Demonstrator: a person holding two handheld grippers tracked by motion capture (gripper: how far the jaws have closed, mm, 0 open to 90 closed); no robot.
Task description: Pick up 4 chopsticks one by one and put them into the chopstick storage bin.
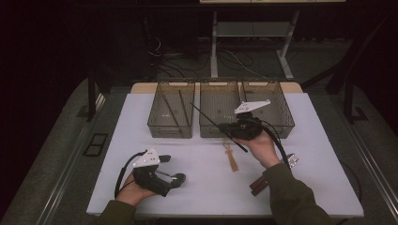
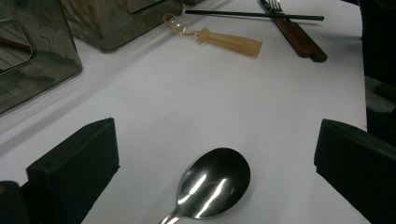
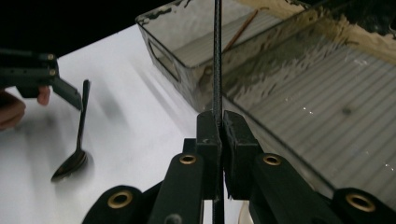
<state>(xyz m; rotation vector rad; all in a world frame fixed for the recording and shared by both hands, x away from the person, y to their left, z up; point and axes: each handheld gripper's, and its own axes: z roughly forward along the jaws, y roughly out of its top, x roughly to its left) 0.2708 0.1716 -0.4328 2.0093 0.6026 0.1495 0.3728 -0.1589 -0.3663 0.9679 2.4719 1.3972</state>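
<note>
My right gripper [image 1: 225, 127] [image 3: 221, 122] is shut on a thin black chopstick [image 1: 204, 114] [image 3: 217, 56] and holds it above the front wall of the right smoked-plastic bin [image 1: 281, 123]. The stick slants from over the gap between the bins down toward the table. My left gripper [image 1: 172, 168] [image 2: 217, 140] rests near the front left of the table, open, with a metal spoon [image 2: 215, 182] [image 3: 77, 156] lying on the table between its jaws. The spoon touches neither jaw.
The left bin [image 1: 155, 123] holds two dark sticks. A beige-handled clear utensil [image 1: 230, 158] [image 2: 229, 43] lies mid-table. Brown-handled cutlery [image 1: 258, 184] [image 2: 301, 41] and a fork [image 1: 292, 160] lie by the right forearm. Beyond the white table are desk legs and cables.
</note>
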